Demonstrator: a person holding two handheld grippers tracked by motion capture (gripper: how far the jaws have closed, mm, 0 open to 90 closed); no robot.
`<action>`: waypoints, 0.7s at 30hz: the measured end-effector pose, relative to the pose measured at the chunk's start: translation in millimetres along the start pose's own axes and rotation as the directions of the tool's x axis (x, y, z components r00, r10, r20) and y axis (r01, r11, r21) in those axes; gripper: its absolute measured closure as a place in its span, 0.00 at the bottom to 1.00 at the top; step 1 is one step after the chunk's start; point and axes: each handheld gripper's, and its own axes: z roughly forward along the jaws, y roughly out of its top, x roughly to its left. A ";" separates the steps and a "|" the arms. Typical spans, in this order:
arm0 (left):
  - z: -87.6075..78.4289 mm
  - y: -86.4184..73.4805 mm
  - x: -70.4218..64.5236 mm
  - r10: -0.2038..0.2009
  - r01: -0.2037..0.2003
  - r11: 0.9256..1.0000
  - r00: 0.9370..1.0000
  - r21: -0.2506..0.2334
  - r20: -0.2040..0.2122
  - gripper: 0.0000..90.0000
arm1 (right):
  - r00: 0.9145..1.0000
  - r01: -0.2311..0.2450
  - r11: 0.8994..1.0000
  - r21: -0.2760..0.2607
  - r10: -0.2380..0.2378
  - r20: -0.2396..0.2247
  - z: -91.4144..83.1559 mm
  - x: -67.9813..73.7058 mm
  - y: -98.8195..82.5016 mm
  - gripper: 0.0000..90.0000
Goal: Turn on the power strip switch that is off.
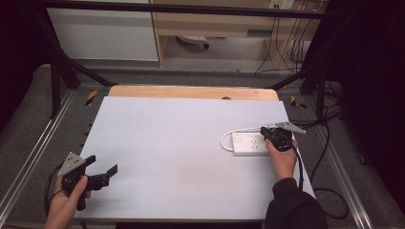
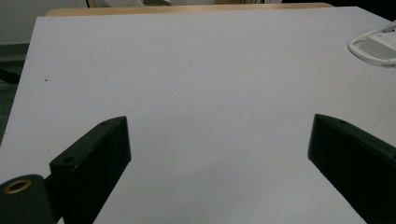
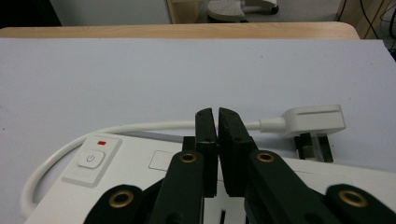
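A white-topped counter [image 1: 181,143] with a bare wooden strip along its far edge stands on a grey floor, inside a dark metal frame. Beyond it are a white cabinet, a wooden unit and loose black cables.

On the right side of the counter lies a white power strip [image 1: 249,143]. Its white cord [image 1: 228,136] loops out from the left end and curves back behind it. In the right gripper view the strip's power button [image 3: 92,158] sits at the left end with a small red mark above it, and the cord ends in a white plug [image 3: 315,121] lying on the counter just beyond the strip, its prongs pointing toward the camera.

The person's right hand [image 1: 282,160], in a dark sleeve, holds the right gripper [image 1: 264,131] above the right end of the power strip. Its fingers [image 3: 206,140] are pressed together with nothing between them, hanging over the strip's top face; whether they touch it cannot be told.

The person's left hand [image 1: 69,198] holds the left gripper [image 1: 101,167] at the near left corner of the counter, well apart from the power strip. Its fingers [image 2: 100,158] are spread wide, with only bare counter between them.
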 end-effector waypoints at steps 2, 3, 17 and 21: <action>0.0 0.0 0.0 0.000 0.000 1.000 1.000 0.001 0.000 0.07 | 1.000 0.001 1.000 0.001 -0.001 -0.002 -0.3 0.2 0.5 0.95; 0.0 0.0 -0.1 0.001 -0.001 1.000 1.000 0.000 0.000 0.07 | 1.000 -0.001 1.000 0.004 0.001 -0.004 -0.2 0.5 0.7 0.94; 0.0 0.0 -0.2 0.001 -0.001 1.000 1.000 0.000 0.003 0.07 | 1.000 0.015 1.000 0.014 -0.015 -0.018 2.9 6.1 7.1 0.80; -0.1 0.1 -0.4 0.002 -0.002 1.000 1.000 0.001 0.003 0.07 | 1.000 0.012 1.000 0.000 -0.012 -0.027 3.0 7.1 8.4 0.71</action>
